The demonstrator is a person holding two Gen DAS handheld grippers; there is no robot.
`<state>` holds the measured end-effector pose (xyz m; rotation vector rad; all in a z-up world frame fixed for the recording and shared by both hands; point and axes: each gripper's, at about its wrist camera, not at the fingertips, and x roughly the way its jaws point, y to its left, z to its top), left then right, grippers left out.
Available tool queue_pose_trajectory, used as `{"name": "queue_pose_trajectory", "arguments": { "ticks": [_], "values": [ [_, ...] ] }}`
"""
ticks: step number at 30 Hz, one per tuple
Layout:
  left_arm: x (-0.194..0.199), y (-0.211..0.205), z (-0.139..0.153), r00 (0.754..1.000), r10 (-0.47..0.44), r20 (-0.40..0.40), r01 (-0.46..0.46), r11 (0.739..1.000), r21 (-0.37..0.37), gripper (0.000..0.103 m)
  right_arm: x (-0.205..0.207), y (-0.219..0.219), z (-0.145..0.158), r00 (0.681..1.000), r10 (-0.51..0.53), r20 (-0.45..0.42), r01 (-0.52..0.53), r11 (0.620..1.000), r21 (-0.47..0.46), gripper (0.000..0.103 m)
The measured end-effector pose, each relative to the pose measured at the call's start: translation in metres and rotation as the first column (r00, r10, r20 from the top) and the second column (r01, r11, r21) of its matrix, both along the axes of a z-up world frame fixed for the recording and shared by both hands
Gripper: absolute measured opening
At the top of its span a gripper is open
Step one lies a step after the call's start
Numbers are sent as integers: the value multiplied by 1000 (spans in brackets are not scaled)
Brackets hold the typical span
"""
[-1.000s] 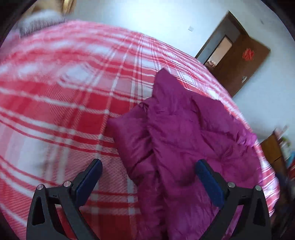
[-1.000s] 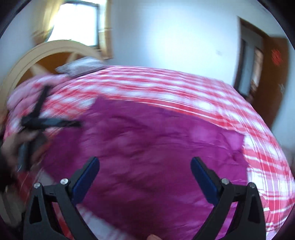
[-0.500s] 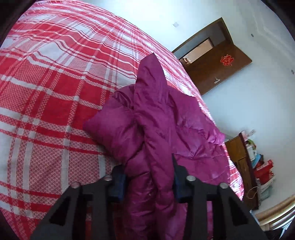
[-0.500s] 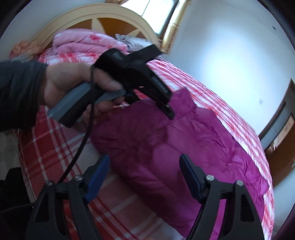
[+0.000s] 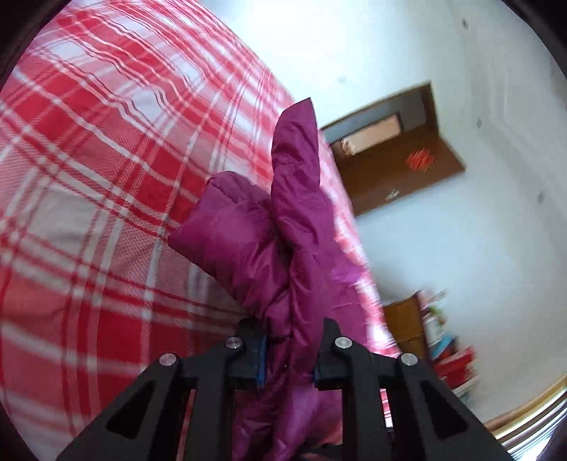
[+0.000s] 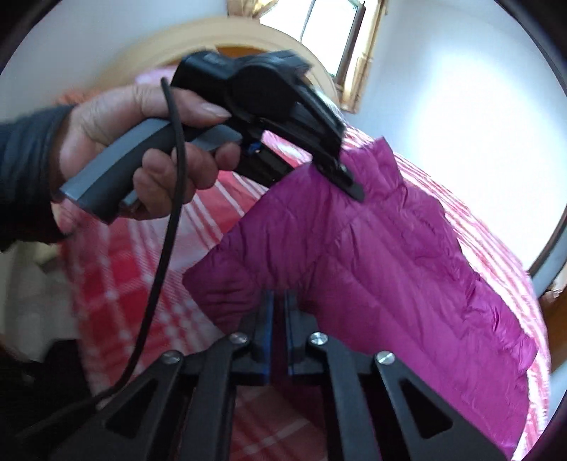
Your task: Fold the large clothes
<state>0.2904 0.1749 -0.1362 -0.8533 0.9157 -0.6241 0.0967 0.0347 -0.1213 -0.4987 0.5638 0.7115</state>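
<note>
A thick fold of the jacket is clamped between the blue-padded fingers of the left gripper, with the cloth bunched and rising out of the jaws as a puffy ridge. In the right wrist view the left gripper is seen from the side, held by a hand on its grey handle, its tip biting an upper edge of the jacket; a black cable is seen hanging down from it. A lower edge of the same jacket is pinched by the right gripper, whose pads are drawn nearly together with only a thin layer of magenta cloth between them. The jacket is held up along these two edges, while its far part is spread on the bed, which is covered in a red-and-white plaid sheet. Beyond the bed, a brown door is set in a white wall, and a curved headboard and a window are visible.
</note>
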Motion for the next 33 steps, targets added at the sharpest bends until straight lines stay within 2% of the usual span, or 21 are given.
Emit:
{"name": "queue_pose_trajectory", "arguments": {
  "ticks": [5, 10, 14, 17, 20, 23, 27, 28, 29, 30, 31, 32, 33],
  "values": [
    [-14, -3, 56, 997, 54, 63, -53, 998, -15, 18, -19, -39, 39, 995, 79, -57, -65, 973, 220, 6],
    [-12, -47, 95, 994, 74, 85, -77, 996, 34, 18, -9, -99, 65, 994, 17, -108, 24, 927, 373, 6],
    [0, -103, 105, 991, 66, 114, -76, 994, 84, 18, 0, -148, 65, 986, -97, -133, 144, 901, 410, 6],
    [3, -149, 105, 991, 48, 125, -61, 993, 101, 18, 6, -187, 56, 968, -185, -169, 241, 869, 433, 6],
    [1, -203, 99, 987, 25, 159, -49, 988, 146, 18, 16, -223, 46, 935, -285, -212, 352, 820, 451, 6],
    [-2, -261, 88, 976, -10, 216, -44, 968, 246, 18, 22, -254, 36, 890, -373, -264, 456, 757, 468, 8],
    [-11, -337, 63, 947, -88, 309, -60, 897, 437, 18, 28, -303, 24, 809, -478, -343, 588, 635, 501, 14],
    [-17, -359, 53, 934, -130, 333, -61, 861, 506, 19, 27, -317, 24, 788, -502, -357, 615, 599, 513, 15],
    [-22, -372, 48, 921, -155, 356, -70, 836, 545, 20, 27, -331, 24, 769, -518, -375, 637, 563, 527, 15],
    [-29, -386, 42, 898, -188, 397, -84, 813, 576, 25, 28, -347, 28, 749, -538, -386, 656, 527, 540, 15],
    [-38, -400, 35, 864, -244, 440, -85, 791, 606, 29, 27, -359, 33, 736, -553, -391, 668, 498, 553, 16],
    [-47, -415, 25, 832, -315, 456, -64, 762, 644, 36, 26, -374, 37, 725, -563, -397, 675, 467, 571, 16],
    [-53, -423, 18, 811, -359, 462, -52, 743, 667, 38, 25, -381, 41, 718, -569, -400, 679, 449, 581, 17]
  ]
}}
